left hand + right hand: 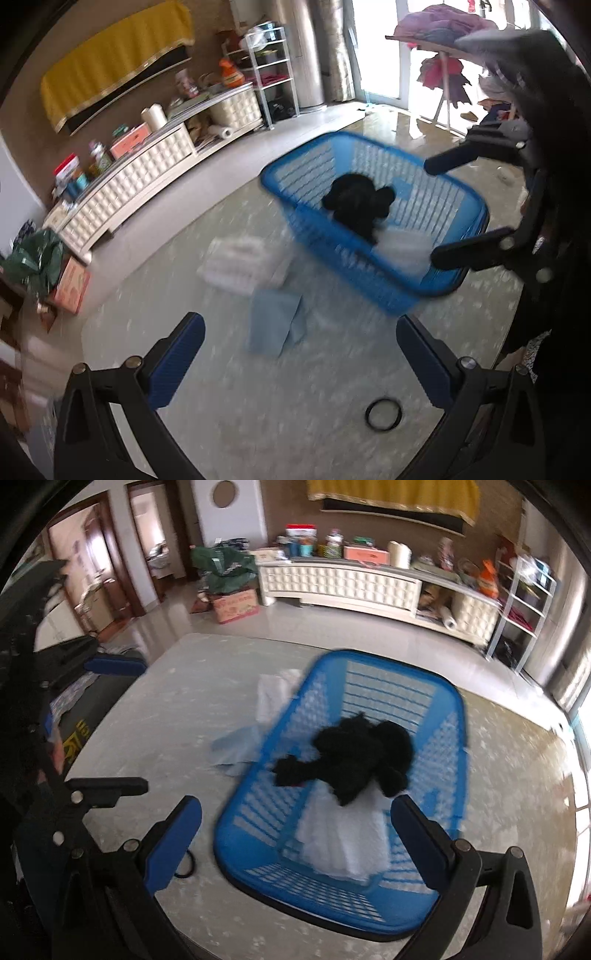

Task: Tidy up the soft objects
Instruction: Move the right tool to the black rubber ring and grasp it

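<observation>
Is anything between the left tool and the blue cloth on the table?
Nothing visible. The left tool is open, and the blue cloth lies on bare table ahead of it, beside the blue basket.

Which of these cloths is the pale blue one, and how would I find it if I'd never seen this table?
Start at the blue basket on the marbled table. Just outside its near-left wall lies the pale blue cloth, flat on the tabletop, next to a folded white towel. It is the only blue fabric outside the basket; the basket's contents are a black fuzzy item and white cloth.
</observation>
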`<state>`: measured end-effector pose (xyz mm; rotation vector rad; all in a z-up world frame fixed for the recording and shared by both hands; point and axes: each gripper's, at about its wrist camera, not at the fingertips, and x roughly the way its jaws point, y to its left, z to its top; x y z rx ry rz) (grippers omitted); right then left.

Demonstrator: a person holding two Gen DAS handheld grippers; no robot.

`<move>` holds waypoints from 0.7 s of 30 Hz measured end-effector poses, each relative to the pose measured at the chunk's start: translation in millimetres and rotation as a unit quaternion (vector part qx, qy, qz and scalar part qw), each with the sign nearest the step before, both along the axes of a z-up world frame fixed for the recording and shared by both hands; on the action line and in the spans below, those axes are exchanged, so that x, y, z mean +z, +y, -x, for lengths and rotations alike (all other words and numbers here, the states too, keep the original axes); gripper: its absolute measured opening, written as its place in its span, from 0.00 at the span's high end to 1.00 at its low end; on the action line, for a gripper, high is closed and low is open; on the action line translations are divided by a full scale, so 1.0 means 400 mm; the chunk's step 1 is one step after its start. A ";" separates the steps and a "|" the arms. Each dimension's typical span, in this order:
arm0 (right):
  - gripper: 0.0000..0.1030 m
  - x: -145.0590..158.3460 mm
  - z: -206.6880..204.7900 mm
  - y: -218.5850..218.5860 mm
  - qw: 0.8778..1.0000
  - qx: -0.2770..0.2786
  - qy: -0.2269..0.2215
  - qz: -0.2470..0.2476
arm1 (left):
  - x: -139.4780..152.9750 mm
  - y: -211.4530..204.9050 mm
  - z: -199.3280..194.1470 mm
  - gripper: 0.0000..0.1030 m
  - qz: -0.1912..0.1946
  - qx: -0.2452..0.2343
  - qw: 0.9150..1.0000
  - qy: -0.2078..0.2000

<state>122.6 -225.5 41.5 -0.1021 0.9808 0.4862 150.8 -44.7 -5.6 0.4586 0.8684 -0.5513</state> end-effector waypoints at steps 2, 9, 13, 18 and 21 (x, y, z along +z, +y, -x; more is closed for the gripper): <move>0.00 0.001 0.009 0.038 1.000 0.022 -0.007 0.000 | -0.016 0.030 0.020 0.00 0.003 0.005 1.000 0.003; 0.00 -0.017 0.030 0.160 0.995 0.100 -0.022 0.014 | -0.084 0.129 0.097 0.00 0.020 0.015 0.999 0.026; 0.00 -0.033 0.051 0.225 0.989 0.147 -0.023 0.016 | -0.092 0.167 0.136 0.00 0.024 0.011 1.000 0.017; 0.00 -0.086 0.075 0.299 0.980 0.197 0.000 0.025 | -0.141 0.218 0.168 0.00 0.010 0.021 0.999 0.031; 0.01 -0.139 0.094 0.330 0.974 0.223 0.014 0.047 | -0.164 0.238 0.176 0.00 0.001 0.028 0.999 0.040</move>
